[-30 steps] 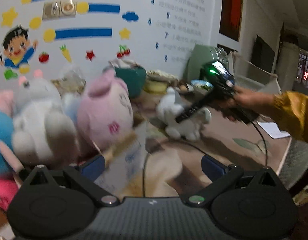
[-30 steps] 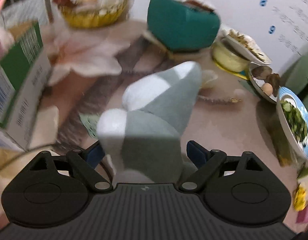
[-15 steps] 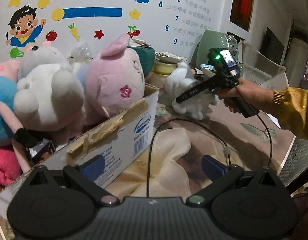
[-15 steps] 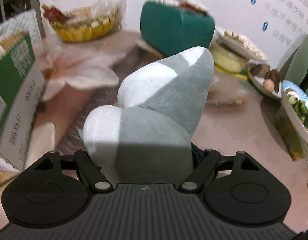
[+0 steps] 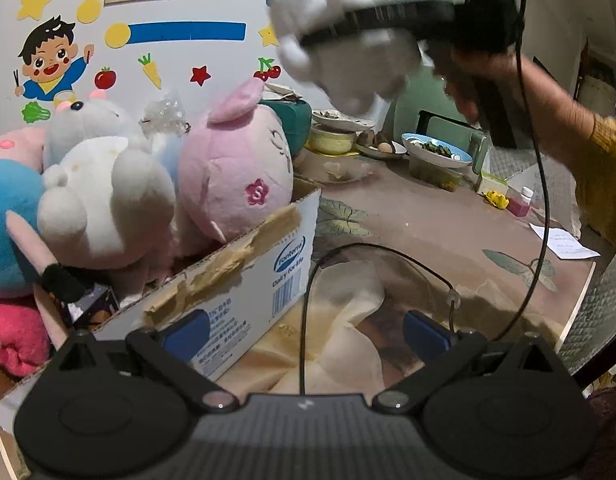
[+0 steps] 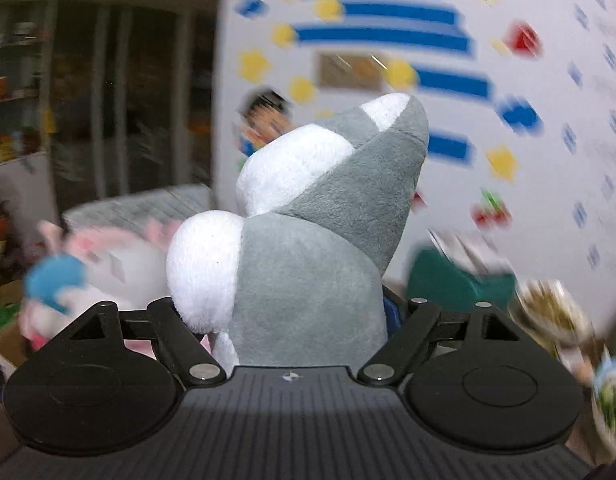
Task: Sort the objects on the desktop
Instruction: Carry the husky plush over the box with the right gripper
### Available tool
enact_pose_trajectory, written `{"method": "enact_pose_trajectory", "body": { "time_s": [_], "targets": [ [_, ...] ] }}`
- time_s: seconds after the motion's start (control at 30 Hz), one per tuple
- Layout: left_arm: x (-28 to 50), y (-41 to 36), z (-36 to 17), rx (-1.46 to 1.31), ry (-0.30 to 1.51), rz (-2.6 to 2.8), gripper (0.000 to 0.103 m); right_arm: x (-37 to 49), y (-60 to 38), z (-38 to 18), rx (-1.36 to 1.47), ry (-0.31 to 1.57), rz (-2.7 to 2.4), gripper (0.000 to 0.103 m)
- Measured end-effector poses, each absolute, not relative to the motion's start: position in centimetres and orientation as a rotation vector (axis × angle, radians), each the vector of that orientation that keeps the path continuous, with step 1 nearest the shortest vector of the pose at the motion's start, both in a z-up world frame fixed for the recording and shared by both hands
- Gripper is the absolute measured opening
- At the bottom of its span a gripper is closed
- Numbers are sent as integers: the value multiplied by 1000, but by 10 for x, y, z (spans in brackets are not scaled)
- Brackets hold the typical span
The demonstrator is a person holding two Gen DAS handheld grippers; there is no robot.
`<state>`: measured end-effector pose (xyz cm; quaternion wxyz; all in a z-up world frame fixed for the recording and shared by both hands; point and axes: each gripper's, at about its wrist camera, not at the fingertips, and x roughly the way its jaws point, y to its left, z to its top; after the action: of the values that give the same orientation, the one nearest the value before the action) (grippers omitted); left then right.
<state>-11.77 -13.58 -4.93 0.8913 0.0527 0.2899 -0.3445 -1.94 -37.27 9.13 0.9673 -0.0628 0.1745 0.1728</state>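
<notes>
My right gripper is shut on a grey and white plush toy and holds it up in the air. The left wrist view shows this toy high above the table, to the right of the cardboard box. The box holds several plush toys, among them a pink one and a white one. My left gripper is open and empty, low by the box's near corner, over a cream cloth.
Bowls of food, a teal container and a green appliance stand at the table's far side. A paper sheet lies by the right edge. A cable loops over the cloth.
My right gripper has closed on the grey and white plush toy and lifted it off the table, swinging left toward the box. My left gripper stays open and has barely moved in the last half second.
</notes>
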Motion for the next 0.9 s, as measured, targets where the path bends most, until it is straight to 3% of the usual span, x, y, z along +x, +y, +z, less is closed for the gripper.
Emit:
{"method": "enact_pose_trajectory", "body": {
  "time_s": [0.37, 0.5, 0.6, 0.9],
  "targets": [
    [-127, -118, -48, 97, 582, -695, 103, 28, -287, 94, -372, 193, 444, 99],
    [-128, -110, -52, 89, 589, -681, 103, 52, -263, 70, -446, 281, 452, 103],
    [-126, -105, -55, 83, 594, -673, 103, 84, -254, 51, -407, 544, 526, 103],
    [-116, -99, -57, 73, 596, -663, 103, 101, -311, 56, 5, 672, 550, 103]
  ]
}}
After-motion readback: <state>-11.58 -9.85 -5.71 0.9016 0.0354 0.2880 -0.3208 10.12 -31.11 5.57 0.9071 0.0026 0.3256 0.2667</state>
